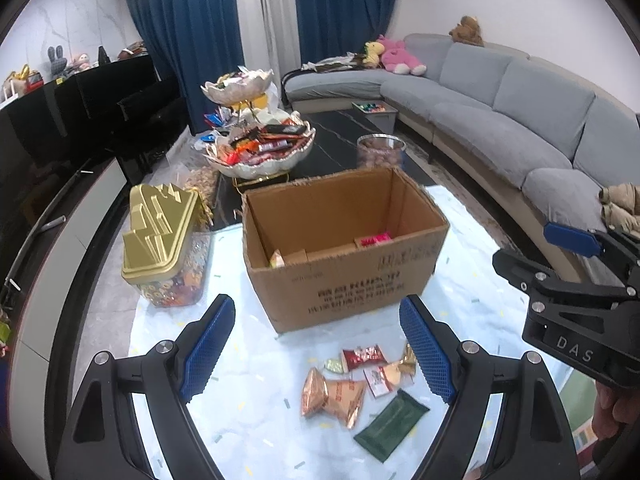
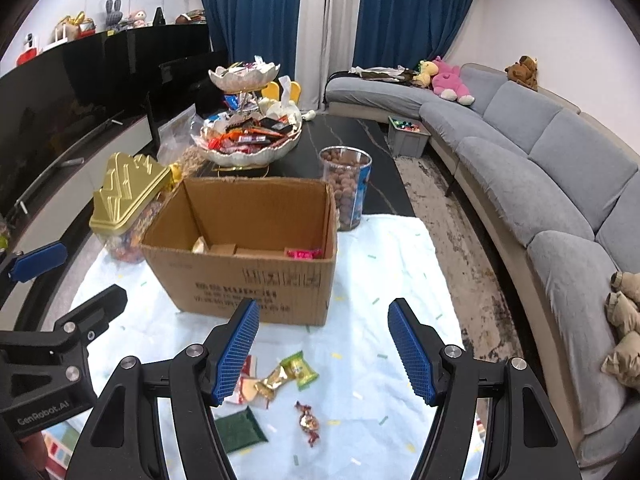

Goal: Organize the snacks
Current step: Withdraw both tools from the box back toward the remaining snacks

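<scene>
An open cardboard box (image 1: 344, 248) (image 2: 248, 248) stands on a pale cloth (image 1: 248, 408) with a pink snack (image 1: 375, 239) and a few other packets inside. Loose snacks lie in front of it: a copper packet (image 1: 334, 397), a red packet (image 1: 362, 356), a dark green packet (image 1: 392, 424) (image 2: 240, 428), a green candy (image 2: 299, 368) and a small brown candy (image 2: 308, 423). My left gripper (image 1: 318, 354) is open and empty above the loose snacks. My right gripper (image 2: 324, 350) is open and empty above them too.
A gold-lidded candy jar (image 1: 164, 240) (image 2: 124, 204) stands left of the box. A tiered dish of snacks (image 1: 260, 148) (image 2: 248, 136) and a clear tub of round snacks (image 2: 346, 188) stand behind it. A grey sofa (image 2: 540, 184) curves along the right.
</scene>
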